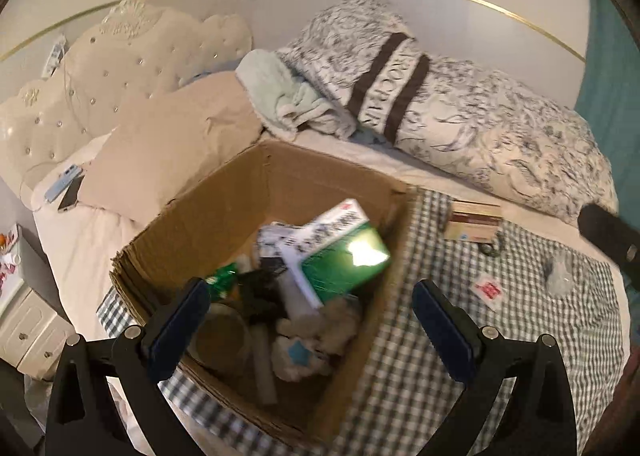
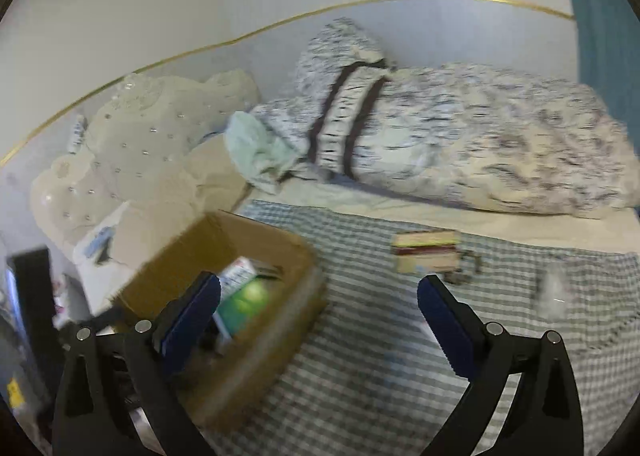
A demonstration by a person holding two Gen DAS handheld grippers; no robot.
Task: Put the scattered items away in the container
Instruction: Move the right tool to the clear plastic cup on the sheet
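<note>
Left gripper (image 1: 312, 320) spread wide, nothing between its fingers (image 1: 182, 320), hanging over the near part of the cardboard box (image 1: 224, 191). Right gripper (image 2: 320, 320) also spread wide and empty, over the checked cloth (image 2: 380, 356) just right of the box (image 2: 260, 356) in its own view.

Box sits on the bed, open-topped, partly on the checked cloth (image 1: 400, 376). Inside it: green-and-white carton (image 1: 340, 260) tilted on top of the pile, glare on its green face; the same carton (image 2: 244, 296) shows in the right wrist view. Under and beside it a green wrapper (image 1: 222, 278), a black item, a pale tube (image 1: 264, 368), a fluffy beige thing (image 1: 316, 332) and what may be a roll of tape at the near left, blurred.

Still out on the cloth, beyond the box: small flat box with a dark red stripe (image 1: 474, 221), also seen at (image 2: 426, 252); a small dark metal object (image 1: 490, 248) touching its near right corner; a red-and-white sachet (image 1: 488, 290); a crumpled clear plastic piece (image 1: 560, 274), a blur in the right view (image 2: 554, 292).

Further back: patterned pillow with dark stripes (image 1: 440, 107), pale green towel (image 1: 280, 95) beside it, beige pillow (image 1: 172, 147), two phones (image 1: 68, 191) at the bed's left edge, tufted headboard (image 1: 120, 55) against the wall.
</note>
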